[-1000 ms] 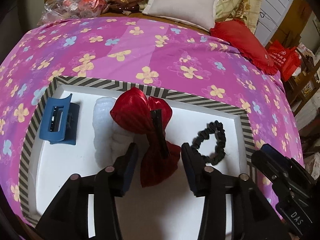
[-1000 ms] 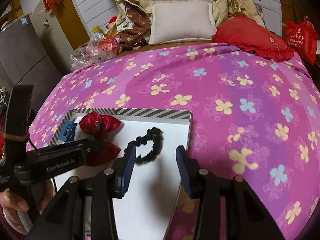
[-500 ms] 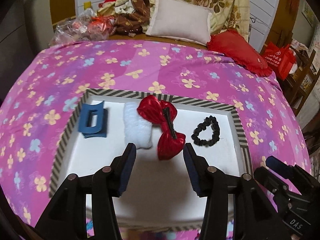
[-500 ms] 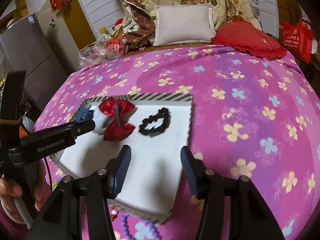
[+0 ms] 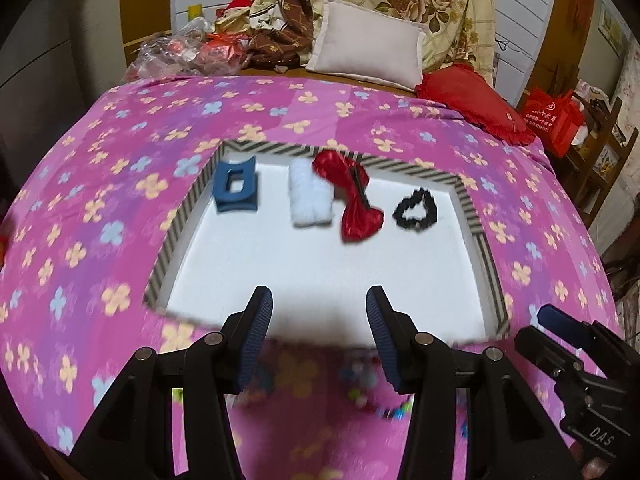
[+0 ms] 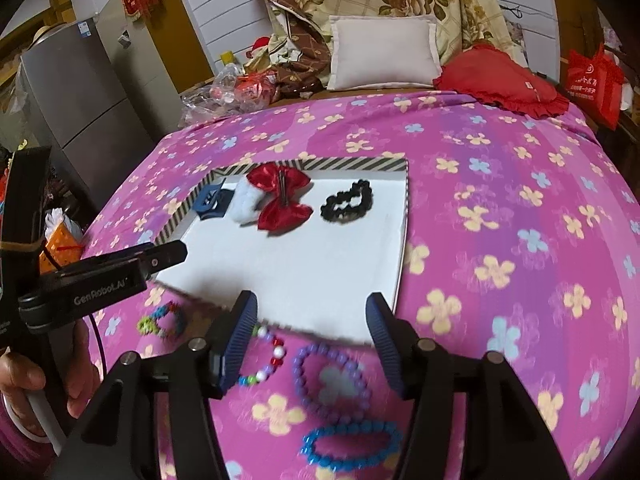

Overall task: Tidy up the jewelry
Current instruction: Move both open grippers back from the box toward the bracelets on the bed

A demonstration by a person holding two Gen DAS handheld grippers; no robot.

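A white tray (image 5: 320, 264) with a striped rim lies on the pink flowered bedspread. In it sit a blue claw clip (image 5: 236, 190), a white fluffy piece (image 5: 310, 200), a red bow clip (image 5: 354, 204) and a black scrunchie (image 5: 416, 210). The tray also shows in the right wrist view (image 6: 320, 264). Nearer than the tray lie a purple bead bracelet (image 6: 330, 380), a blue bead bracelet (image 6: 350, 442), a red, white and blue bead string (image 6: 268, 356) and a green and blue bracelet (image 6: 162, 320). My left gripper (image 5: 320, 332) and right gripper (image 6: 312, 340) are open and empty, held above the tray's near edge.
A white pillow (image 5: 368, 52), a red cushion (image 5: 476, 100) and piled cloths and plastic bags (image 5: 208, 48) lie at the bed's far end. A red bag (image 5: 556, 120) and a wooden chair stand to the right. A grey fridge (image 6: 80, 112) stands to the left.
Both grippers have drawn back and up from the tray. The whole tray and the bracelets in front of it have come into view. Both stay open.
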